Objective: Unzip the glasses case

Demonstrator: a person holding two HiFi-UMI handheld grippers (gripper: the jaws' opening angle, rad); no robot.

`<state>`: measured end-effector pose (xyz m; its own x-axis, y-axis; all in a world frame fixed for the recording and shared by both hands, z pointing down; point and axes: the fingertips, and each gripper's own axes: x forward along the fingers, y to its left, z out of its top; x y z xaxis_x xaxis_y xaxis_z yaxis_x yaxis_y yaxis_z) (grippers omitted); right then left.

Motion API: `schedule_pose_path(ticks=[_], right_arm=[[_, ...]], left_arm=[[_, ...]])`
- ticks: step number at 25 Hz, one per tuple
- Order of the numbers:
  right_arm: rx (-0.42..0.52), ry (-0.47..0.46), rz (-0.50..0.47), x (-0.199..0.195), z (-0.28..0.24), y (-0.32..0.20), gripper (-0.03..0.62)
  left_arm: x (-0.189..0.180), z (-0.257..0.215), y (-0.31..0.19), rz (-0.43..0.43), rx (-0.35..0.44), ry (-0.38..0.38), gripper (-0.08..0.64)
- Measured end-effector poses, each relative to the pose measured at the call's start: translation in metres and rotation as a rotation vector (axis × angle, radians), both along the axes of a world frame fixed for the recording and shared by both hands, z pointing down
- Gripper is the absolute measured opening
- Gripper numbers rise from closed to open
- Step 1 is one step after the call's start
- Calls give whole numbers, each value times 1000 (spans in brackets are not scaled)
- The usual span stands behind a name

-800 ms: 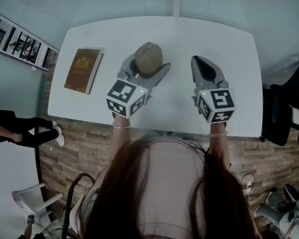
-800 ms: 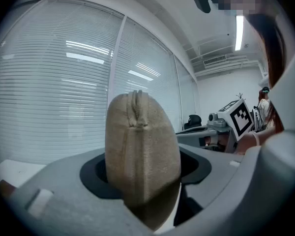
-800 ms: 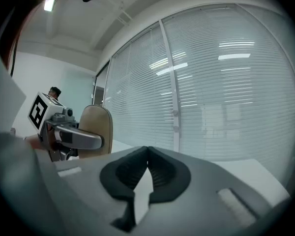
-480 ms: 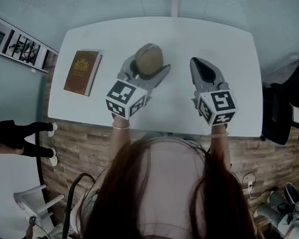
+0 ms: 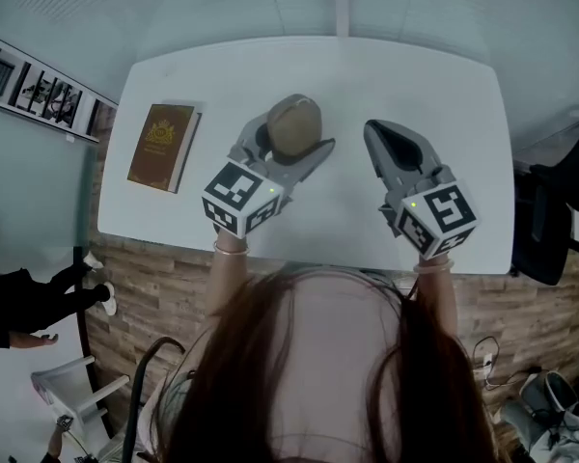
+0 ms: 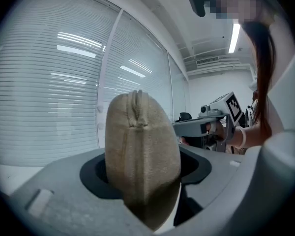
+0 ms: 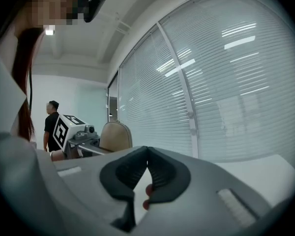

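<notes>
Tan glasses case (image 5: 294, 126), brown book (image 5: 162, 147), white table (image 5: 415, 75)

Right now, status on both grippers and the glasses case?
Left gripper shut on glasses case. Right gripper shut, empty, apart from case. Zip looks closed. Book well left, nothing in the way.
</notes>
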<state>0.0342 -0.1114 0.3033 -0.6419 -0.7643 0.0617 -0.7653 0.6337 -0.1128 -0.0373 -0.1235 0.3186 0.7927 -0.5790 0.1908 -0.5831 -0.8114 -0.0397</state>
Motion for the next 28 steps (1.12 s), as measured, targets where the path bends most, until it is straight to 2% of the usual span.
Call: schedule_pose_path(ticks=[9, 28], right_arm=[[-11, -57, -158, -20, -23, 1, 3], [-28, -71, -337, -38, -34, 4, 37]], left_arm=[[7, 5, 5, 93, -28, -26, 307], [15, 25, 18, 258, -67, -95, 307]])
